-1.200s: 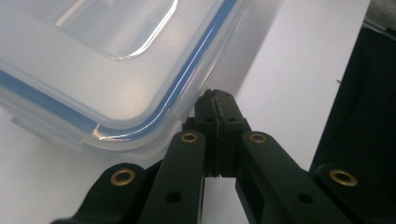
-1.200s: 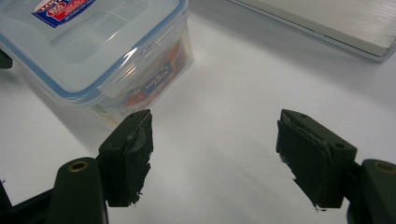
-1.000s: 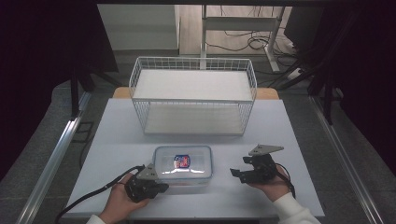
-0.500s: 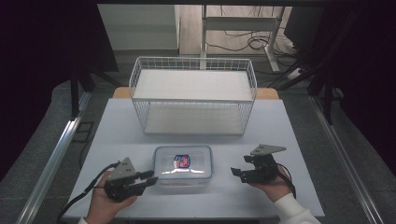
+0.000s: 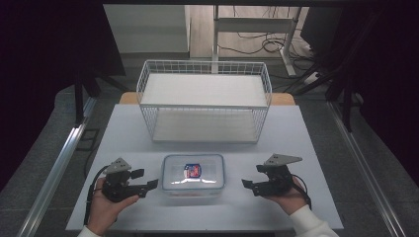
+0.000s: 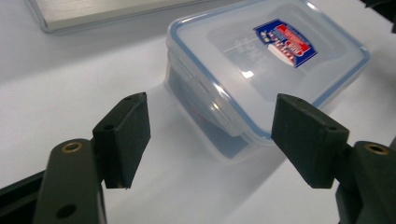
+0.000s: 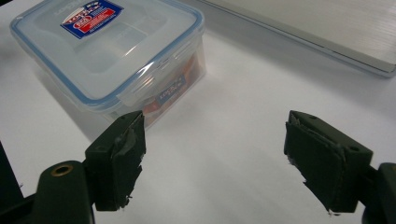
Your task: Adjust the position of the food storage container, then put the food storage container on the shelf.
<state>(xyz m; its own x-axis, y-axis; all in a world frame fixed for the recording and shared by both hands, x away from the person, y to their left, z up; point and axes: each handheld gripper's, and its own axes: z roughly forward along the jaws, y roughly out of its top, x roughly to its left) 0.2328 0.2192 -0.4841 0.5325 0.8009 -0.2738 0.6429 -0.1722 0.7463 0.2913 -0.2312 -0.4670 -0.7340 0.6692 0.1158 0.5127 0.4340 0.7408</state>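
**Two tools flank a sealed box, grasp not yet made**

One clear plastic container (image 5: 193, 173), its blue-rimmed lid snapped on, sits on the white tabletop (image 5: 296, 138) just in front of a single empty wire basket (image 5: 205, 101). The left tool (image 5: 148, 186) and the right tool (image 5: 248, 185) wait either side of it, each with jaws spread wide and holding nothing. Judging by this, no lift or unlatching has begun; the whole job seems ahead.

1 overhead; 2 close, sharing container (image 5: 193, 173)
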